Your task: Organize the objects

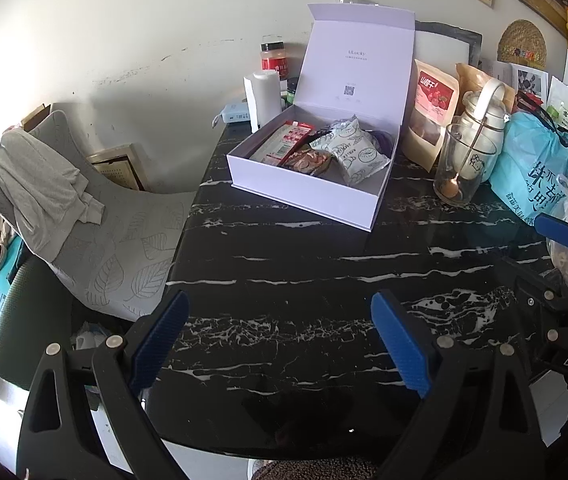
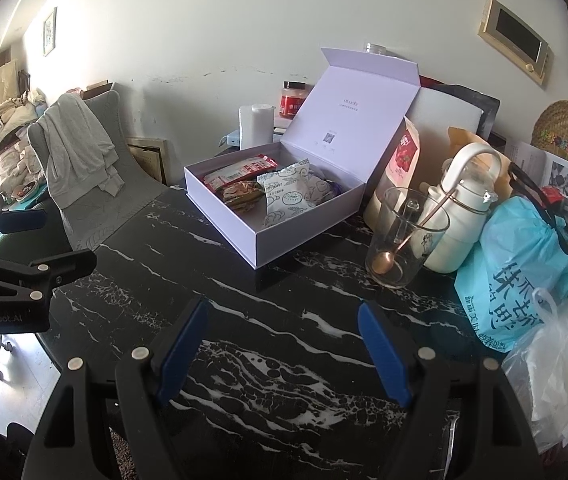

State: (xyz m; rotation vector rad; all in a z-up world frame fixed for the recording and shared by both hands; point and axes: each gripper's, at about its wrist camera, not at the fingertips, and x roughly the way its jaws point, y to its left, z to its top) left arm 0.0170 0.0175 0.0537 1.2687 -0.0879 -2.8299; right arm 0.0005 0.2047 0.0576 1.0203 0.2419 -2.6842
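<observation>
A lavender gift box (image 1: 304, 196) (image 2: 304, 240) stands open on the black marble table (image 1: 284, 280) (image 2: 243, 320), its lid upright. Inside lie a red snack packet (image 1: 284, 142) (image 2: 239, 170), a brown packet (image 1: 308, 162) (image 2: 241, 194) and a white patterned packet (image 1: 354, 152) (image 2: 286, 192). My left gripper (image 1: 279, 340) is open and empty over the near table. My right gripper (image 2: 284, 352) is open and empty, also short of the box; it also shows at the right edge of the left wrist view (image 1: 564, 236).
Right of the box stand a glass (image 1: 458, 164) (image 2: 400, 240) with a spoon, a white kettle (image 2: 460, 216), a blue bag (image 2: 520, 268), a clear plastic bag (image 2: 560, 372) and snack pouches (image 1: 432, 112). A paper roll (image 2: 255, 126) and a red jar (image 2: 292, 100) stand behind. A grey chair (image 1: 95, 220) is left.
</observation>
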